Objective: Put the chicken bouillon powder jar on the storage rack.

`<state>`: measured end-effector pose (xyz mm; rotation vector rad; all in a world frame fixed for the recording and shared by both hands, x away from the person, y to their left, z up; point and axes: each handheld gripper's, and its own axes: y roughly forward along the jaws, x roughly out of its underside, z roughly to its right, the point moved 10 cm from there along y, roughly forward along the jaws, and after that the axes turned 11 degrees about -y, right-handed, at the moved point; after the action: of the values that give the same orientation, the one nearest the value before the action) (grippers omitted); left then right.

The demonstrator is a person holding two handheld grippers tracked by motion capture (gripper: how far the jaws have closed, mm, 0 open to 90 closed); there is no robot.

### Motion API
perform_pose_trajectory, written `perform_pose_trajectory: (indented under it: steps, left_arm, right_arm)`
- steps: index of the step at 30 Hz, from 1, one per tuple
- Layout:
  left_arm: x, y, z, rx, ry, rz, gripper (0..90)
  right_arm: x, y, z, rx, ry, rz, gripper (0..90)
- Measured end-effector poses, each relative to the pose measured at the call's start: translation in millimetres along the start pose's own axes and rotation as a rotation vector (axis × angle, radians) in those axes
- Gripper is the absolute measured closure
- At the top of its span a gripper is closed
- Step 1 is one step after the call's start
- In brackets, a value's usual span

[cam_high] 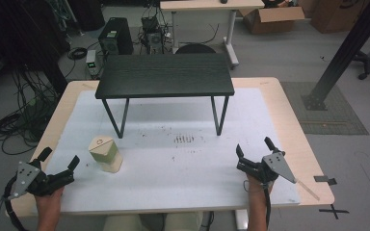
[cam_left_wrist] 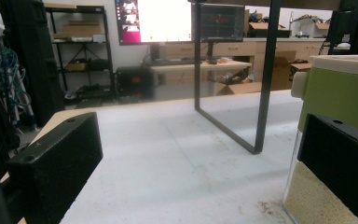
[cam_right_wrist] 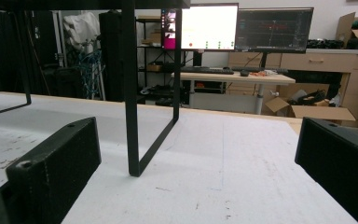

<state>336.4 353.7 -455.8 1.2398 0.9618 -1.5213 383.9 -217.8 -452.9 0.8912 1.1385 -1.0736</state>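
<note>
A small jar with a cream lid, a green band and beige grains inside stands on the white mat, left of centre. My left gripper rests near the mat's front left corner, open, a short way left of the jar. In the left gripper view the jar rises close behind the right jaw, and nothing lies between the fingers of the left gripper. My right gripper sits open at the front right of the mat. The right gripper holds nothing.
A low black stand on thin metal legs spans the back half of the mat; one leg is close ahead in the right gripper view. Dark specks dot the mat's middle. Desks, monitors and boxes stand beyond the table.
</note>
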Motion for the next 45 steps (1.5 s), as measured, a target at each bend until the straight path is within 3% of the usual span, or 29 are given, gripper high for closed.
perform_pose_trajectory:
  steps: [26,32,37,45]
  left_arm:
    - [-0.2,0.4,-0.5,-0.001,-0.006,-0.001,0.3]
    - [-0.7,0.6,-2.8,-0.026,-0.010,0.002,0.3]
    - [-5.3,-0.6,-6.0,-0.034,-0.053,0.024,0.2]
    - [-25.0,-5.3,6.7,-0.013,-0.043,0.066,0.2]
  right_arm:
    - [0.3,0.4,0.0,0.000,0.000,-0.004,0.0]
    - [0.4,0.7,-0.1,0.000,0.000,-0.006,0.0]
    - [0.6,0.9,-0.3,-0.002,0.002,-0.010,0.0]
    - [0.6,1.1,-0.4,-0.003,0.000,-0.010,0.0]
